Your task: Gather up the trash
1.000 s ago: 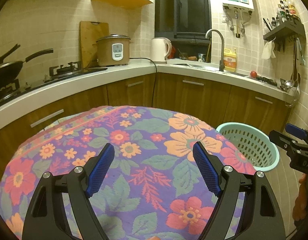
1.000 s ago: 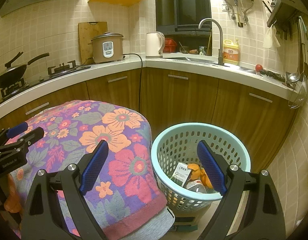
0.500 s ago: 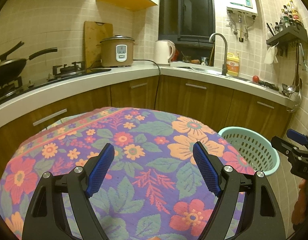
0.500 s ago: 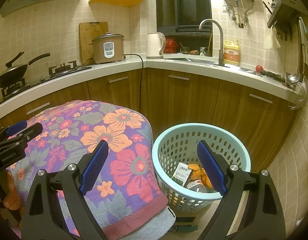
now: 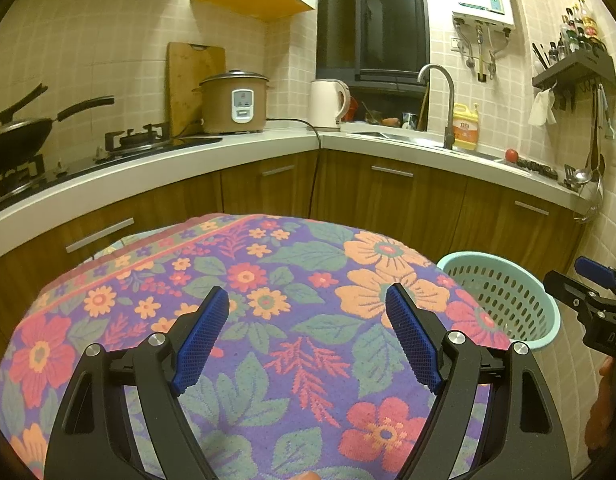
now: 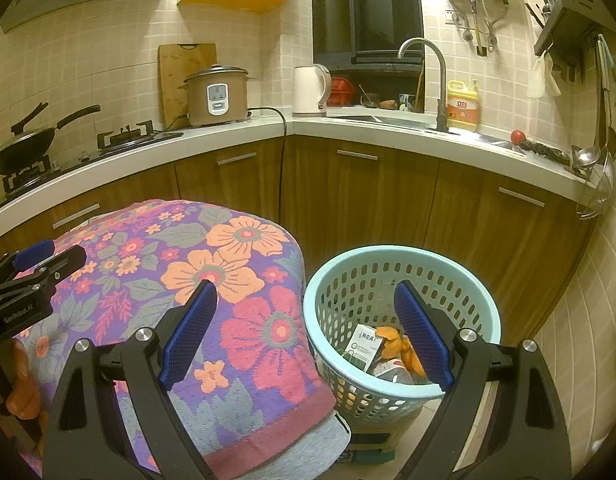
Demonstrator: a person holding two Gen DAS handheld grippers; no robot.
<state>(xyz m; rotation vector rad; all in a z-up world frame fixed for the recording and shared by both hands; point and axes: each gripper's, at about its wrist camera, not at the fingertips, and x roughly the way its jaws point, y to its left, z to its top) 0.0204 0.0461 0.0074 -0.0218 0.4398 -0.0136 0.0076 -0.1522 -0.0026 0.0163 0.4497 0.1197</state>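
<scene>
The left gripper point(image 5: 308, 344) hangs wide open over the floral cloth point(image 5: 268, 320) on the table, with nothing between its blue pads. The right gripper point(image 6: 304, 332) is just as wide and also empty, poised above the table's edge and the teal basket point(image 6: 480, 300) standing just beside it on the floor. The trash point(image 6: 388, 348), a small carton, orange peel and other scraps, already lies in the basket. No litter shows on the cloth in either view, so the collecting looks finished or close to it. Any next move calls for finding a leftover piece first; none is visible here.
</scene>
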